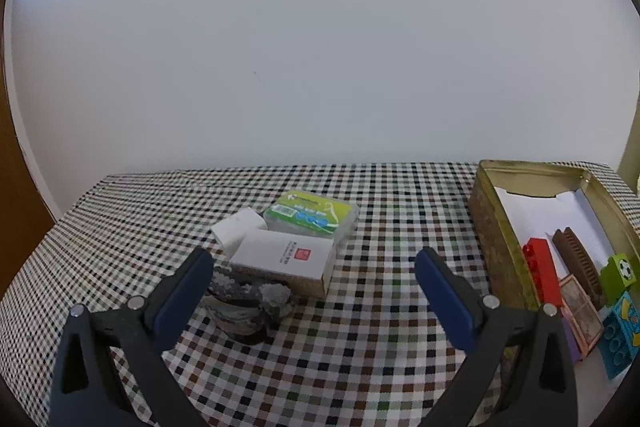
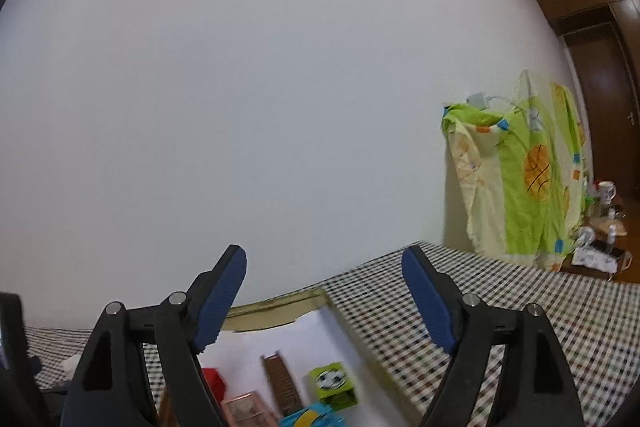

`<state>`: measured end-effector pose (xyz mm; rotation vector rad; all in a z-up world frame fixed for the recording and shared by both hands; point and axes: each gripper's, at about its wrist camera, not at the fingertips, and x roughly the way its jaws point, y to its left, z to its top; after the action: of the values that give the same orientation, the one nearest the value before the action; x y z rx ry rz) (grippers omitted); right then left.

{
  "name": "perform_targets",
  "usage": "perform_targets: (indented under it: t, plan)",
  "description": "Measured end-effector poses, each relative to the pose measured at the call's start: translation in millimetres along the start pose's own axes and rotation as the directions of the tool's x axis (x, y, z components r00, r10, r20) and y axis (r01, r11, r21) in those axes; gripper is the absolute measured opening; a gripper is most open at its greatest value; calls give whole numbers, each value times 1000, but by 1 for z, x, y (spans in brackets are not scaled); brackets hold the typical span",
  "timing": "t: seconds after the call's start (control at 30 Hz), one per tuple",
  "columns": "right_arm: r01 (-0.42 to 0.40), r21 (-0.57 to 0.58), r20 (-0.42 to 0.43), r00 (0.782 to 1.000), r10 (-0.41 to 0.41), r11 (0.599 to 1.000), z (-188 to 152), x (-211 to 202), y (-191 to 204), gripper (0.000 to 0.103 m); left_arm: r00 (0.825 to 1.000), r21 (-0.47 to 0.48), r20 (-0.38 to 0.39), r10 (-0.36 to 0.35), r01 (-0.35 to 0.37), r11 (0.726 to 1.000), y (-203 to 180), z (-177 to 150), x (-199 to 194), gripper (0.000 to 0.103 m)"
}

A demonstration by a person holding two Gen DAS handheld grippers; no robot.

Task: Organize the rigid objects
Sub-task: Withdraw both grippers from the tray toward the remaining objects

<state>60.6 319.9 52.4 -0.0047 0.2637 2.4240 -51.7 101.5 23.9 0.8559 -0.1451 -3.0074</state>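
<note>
My left gripper is open and empty above the checkered table. Just beyond its left finger lie a grey rock, a white box with a red logo, a small white box and a green-labelled plastic case. At the right stands an open gold tin holding a red brick, a brown comb, a green cube, a pink box and a blue cube. My right gripper is open and empty above the tin.
A white wall rises behind the table's far edge. In the right wrist view a green and yellow cloth hangs beyond the table, with a low cluttered stand and a mug by a wooden door.
</note>
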Motion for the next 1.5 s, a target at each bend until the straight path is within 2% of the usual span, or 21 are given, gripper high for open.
perform_targets:
  t: [0.1,0.33,0.47,0.83,1.0,1.13,1.2,1.3,1.4,1.5]
  plan:
    - [-32,-1,-29,999,32,999,-4,-2,4,82,1000,-11,-1,-15,15,1000,4,-2,-1,102]
    - [-82,-86,-7,997,82,993,-12,-14,32,82,999,-25,-11,-40,40,999,21,-5,-1,102]
    - [-119,-150,-5,993,119,982,-19,-26,55,82,1000,-24,1,-15,15,1000,42,-5,2,102]
    - [-231,-165,-103,971,216,959,-34,-34,112,82,996,-82,-27,85,-87,993,121,-1,30,102]
    - [-282,-148,-180,950,254,948,-44,-24,138,82,991,-121,-66,114,-121,985,145,0,43,102]
    - [-308,-136,-254,929,268,941,-52,-11,159,82,989,-144,-98,115,-128,981,150,-2,49,102]
    - [-323,-141,-264,923,279,936,-54,-9,167,82,989,-144,-102,106,-120,982,149,-6,47,102]
    - [-356,-158,-262,915,308,921,-56,-13,171,82,995,-103,-85,59,-68,992,136,-6,43,102]
    - [-374,-158,-265,908,325,914,-57,-14,169,82,996,-35,-66,-60,58,998,114,-8,35,102]
    - [-370,-161,-286,905,315,915,-57,-8,167,82,984,19,-81,-158,160,987,90,-10,31,102]
